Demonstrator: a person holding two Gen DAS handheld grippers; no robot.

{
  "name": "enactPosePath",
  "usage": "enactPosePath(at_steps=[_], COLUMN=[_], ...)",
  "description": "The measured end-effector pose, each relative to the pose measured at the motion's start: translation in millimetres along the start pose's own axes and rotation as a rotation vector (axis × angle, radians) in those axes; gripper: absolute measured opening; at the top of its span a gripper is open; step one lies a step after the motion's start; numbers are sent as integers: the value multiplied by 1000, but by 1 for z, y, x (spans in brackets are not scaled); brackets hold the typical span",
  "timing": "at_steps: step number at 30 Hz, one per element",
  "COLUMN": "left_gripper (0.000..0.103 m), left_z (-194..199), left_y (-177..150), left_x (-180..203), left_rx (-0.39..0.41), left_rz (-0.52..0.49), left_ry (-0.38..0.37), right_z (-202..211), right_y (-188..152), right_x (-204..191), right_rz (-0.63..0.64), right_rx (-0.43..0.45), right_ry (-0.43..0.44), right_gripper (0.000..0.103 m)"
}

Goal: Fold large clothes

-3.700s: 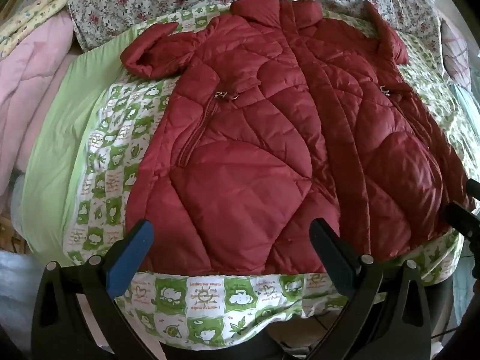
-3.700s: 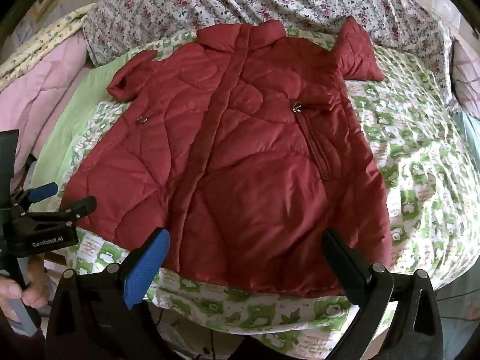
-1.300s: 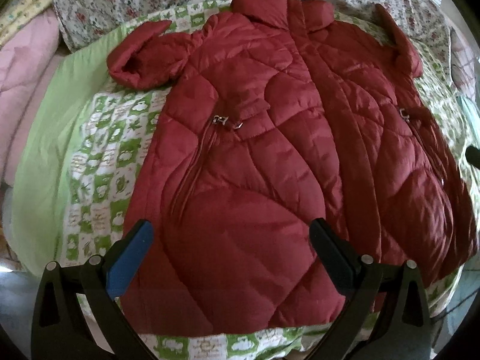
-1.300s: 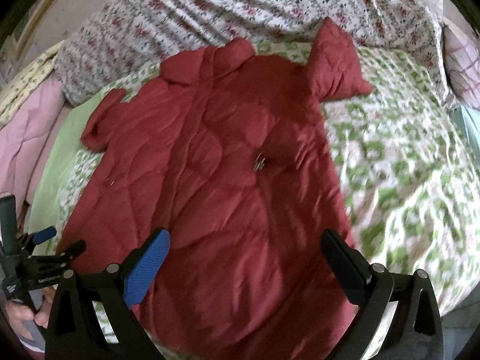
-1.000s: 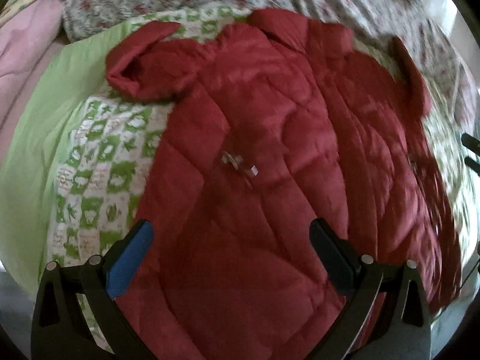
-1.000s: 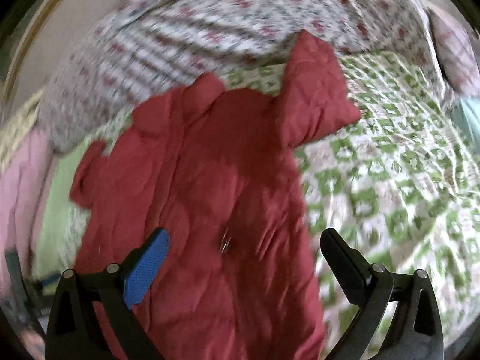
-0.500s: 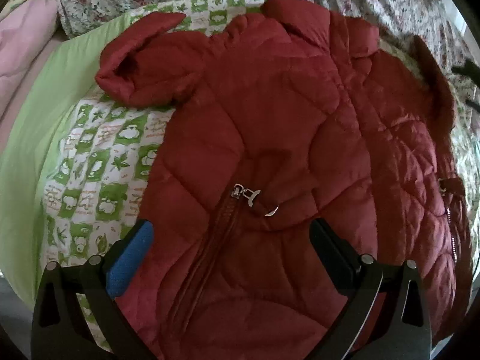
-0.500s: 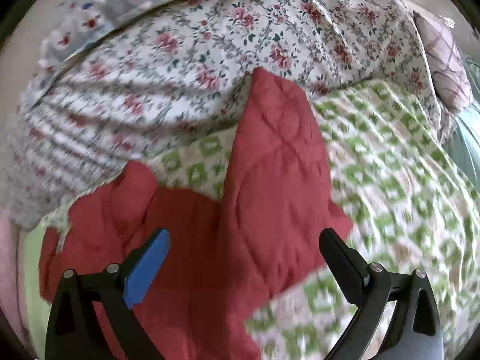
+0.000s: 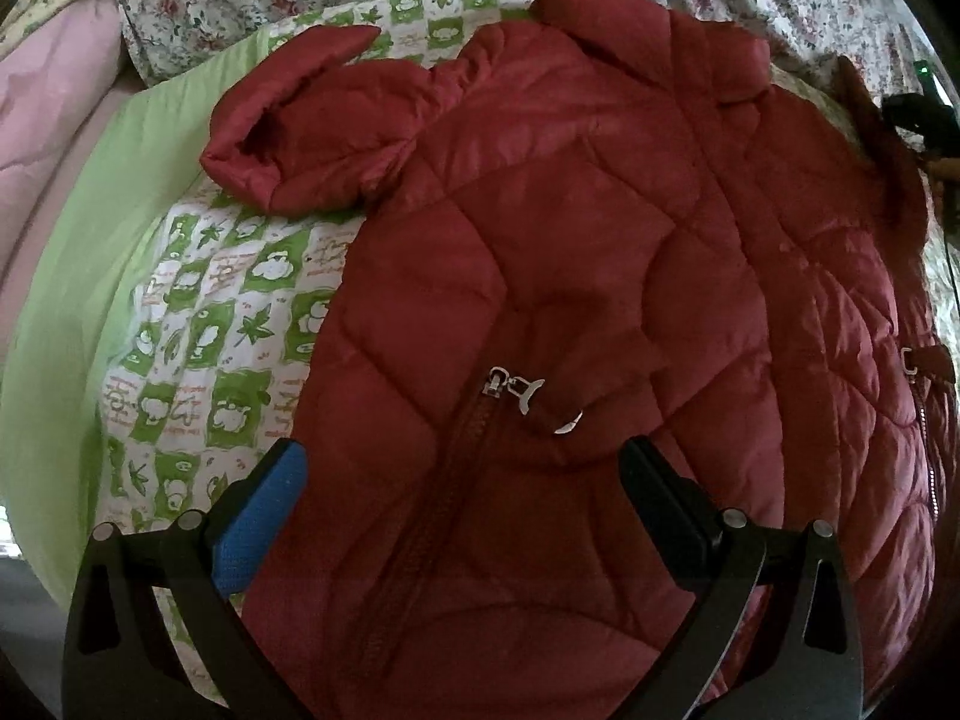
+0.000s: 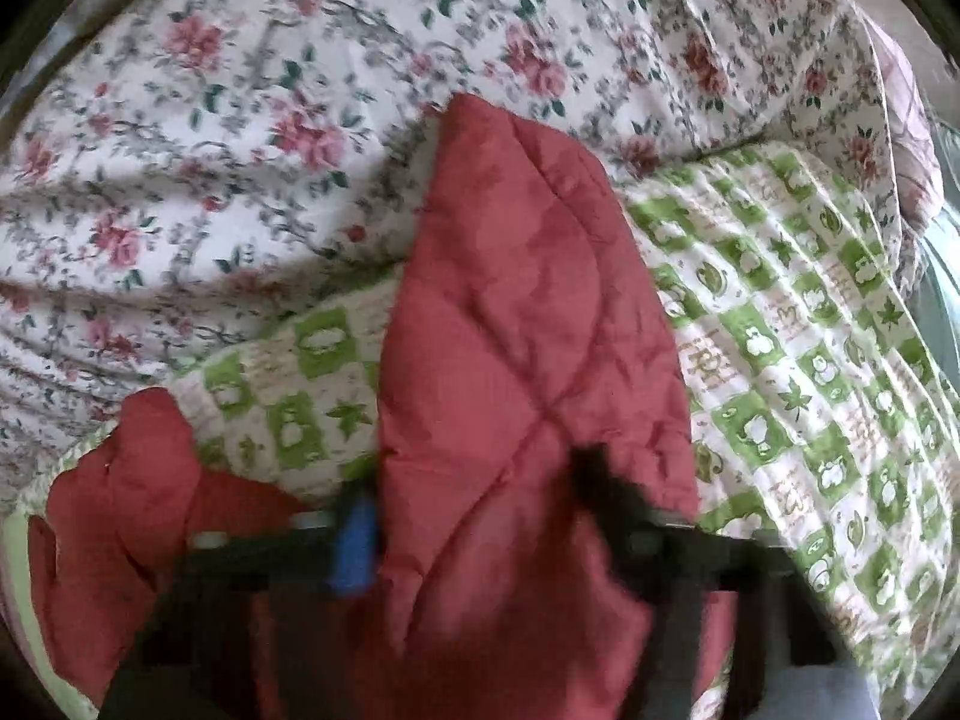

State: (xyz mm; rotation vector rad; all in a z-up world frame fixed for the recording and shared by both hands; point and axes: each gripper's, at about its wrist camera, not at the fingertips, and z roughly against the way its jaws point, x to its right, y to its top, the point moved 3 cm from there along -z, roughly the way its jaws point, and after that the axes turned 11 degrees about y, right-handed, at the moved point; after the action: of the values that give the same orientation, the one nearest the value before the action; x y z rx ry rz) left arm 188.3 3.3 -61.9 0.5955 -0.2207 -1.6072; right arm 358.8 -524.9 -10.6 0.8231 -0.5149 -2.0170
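A dark red quilted jacket lies face up on the bed, collar at the far end. Its left sleeve is bent inward near the shoulder. My left gripper is open above the jacket's left chest, by the metal zip pull. In the right wrist view the jacket's right sleeve sticks up toward the pillows. My right gripper is blurred and closing in on the sleeve's base, with the fabric between its fingers; I cannot tell if it grips.
A green and white patterned quilt covers the bed under the jacket. A floral duvet lies at the head. A pink blanket lies at the left. The right gripper shows at the left wrist view's far right.
Both grippers have moved forward over the jacket toward the collar end. The right gripper's fingers have narrowed around the right sleeve. The left gripper stays open.
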Motion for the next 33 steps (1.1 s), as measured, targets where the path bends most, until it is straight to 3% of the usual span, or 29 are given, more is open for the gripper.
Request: enactPosePath(at_steps=[1, 4, 13, 21, 27, 33], left_gripper=[103, 103, 103, 103, 103, 103], left_z=[0, -3, 6, 7, 7, 3], left_y=[0, 0, -3, -4, 7, 55], left_x=[0, 1, 8, -7, -14, -2], left_rx=[-1, -17, -11, -26, -15, 24], left_rz=[-1, 1, -9, 25, 33, 13], left_ry=[-3, -15, -58, -84, -120, -177], right_z=[1, 17, 70, 89, 78, 76], right_y=[-1, -8, -79, -188, -257, -268], right_x=[3, -1, -63, -126, -152, -153], right_rz=[-13, 23, 269, 496, 693, 707], right_rx=[-3, 15, -22, -154, -261, -250], right_ry=[14, 50, 285, 455, 447, 410], right_gripper=[22, 14, 12, 12, 20, 22])
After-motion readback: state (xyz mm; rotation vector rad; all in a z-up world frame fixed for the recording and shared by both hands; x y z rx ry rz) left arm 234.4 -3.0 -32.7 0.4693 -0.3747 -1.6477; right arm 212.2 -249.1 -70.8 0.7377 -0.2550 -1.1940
